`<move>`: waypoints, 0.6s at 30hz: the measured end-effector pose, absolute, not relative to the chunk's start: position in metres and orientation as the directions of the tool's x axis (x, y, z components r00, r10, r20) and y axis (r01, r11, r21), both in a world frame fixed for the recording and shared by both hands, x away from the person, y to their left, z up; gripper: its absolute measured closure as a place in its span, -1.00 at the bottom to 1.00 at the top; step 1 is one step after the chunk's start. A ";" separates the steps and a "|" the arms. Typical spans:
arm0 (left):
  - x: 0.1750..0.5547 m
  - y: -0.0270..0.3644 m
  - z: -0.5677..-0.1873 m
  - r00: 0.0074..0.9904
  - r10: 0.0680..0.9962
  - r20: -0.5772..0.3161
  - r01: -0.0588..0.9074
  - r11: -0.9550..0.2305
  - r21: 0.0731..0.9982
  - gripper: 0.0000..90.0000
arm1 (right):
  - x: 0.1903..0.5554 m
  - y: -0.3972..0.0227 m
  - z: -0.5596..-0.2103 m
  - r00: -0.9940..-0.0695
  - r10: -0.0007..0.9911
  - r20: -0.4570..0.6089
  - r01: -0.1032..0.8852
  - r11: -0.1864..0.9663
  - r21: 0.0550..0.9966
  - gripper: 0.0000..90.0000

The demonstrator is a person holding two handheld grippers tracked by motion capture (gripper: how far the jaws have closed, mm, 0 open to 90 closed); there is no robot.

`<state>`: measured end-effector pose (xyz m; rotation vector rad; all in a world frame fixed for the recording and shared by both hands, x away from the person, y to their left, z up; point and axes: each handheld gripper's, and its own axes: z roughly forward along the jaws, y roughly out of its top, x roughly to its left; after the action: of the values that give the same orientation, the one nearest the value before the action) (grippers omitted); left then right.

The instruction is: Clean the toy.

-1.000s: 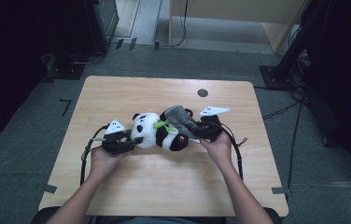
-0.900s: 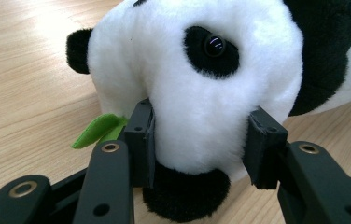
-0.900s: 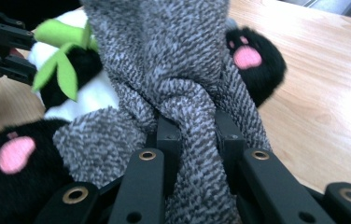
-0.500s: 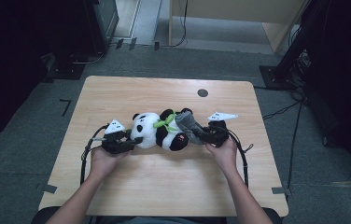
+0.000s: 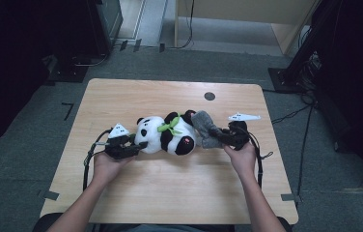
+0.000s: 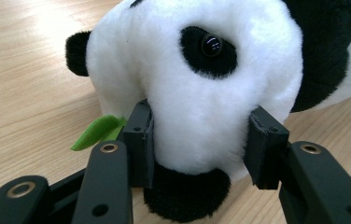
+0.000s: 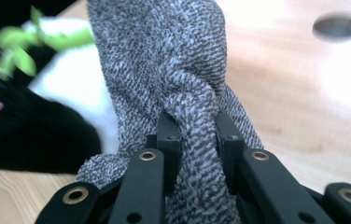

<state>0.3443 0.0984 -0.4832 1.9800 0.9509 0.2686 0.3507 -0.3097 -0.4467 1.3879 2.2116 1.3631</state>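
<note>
On tabletop (image 5: pixel 121 96): right claw (image 5: pixel 219 136), pinching grey sock (image 5: pixel 203 126), has pulled away from panda (image 5: pixel 167 135); left claw (image 5: pixel 138 145) clamps head. Sock coming off.

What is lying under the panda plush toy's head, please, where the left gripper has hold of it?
A green felt leaf pokes out from under the panda plush toy, lying on the wooden table beside the left gripper. How far the leaf runs beneath is covered by the head.
</note>
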 end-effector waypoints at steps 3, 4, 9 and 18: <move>0.344 0.098 -0.483 0.680 0.713 -0.171 0.519 -0.303 0.799 0.16 | 0.350 -0.308 -0.432 -0.555 0.782 0.284 0.585 0.125 0.801 0.72; 0.344 0.098 -0.483 0.680 0.713 -0.170 0.519 -0.304 0.799 0.16 | 0.351 -0.306 -0.428 -0.560 0.777 0.287 0.581 0.122 0.805 0.72; 0.344 0.098 -0.483 0.679 0.714 -0.171 0.518 -0.300 0.801 0.16 | 0.361 -0.288 -0.407 -0.599 0.753 0.272 0.547 0.137 0.826 0.72; 0.344 0.098 -0.483 0.679 0.714 -0.172 0.519 -0.301 0.800 0.15 | 0.382 -0.244 -0.392 -0.660 0.712 0.240 0.527 0.212 0.823 0.72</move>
<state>0.3441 0.0977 -0.4830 1.9772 0.9545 0.2691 0.3822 -0.2442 -0.3917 1.1878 2.2896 1.4318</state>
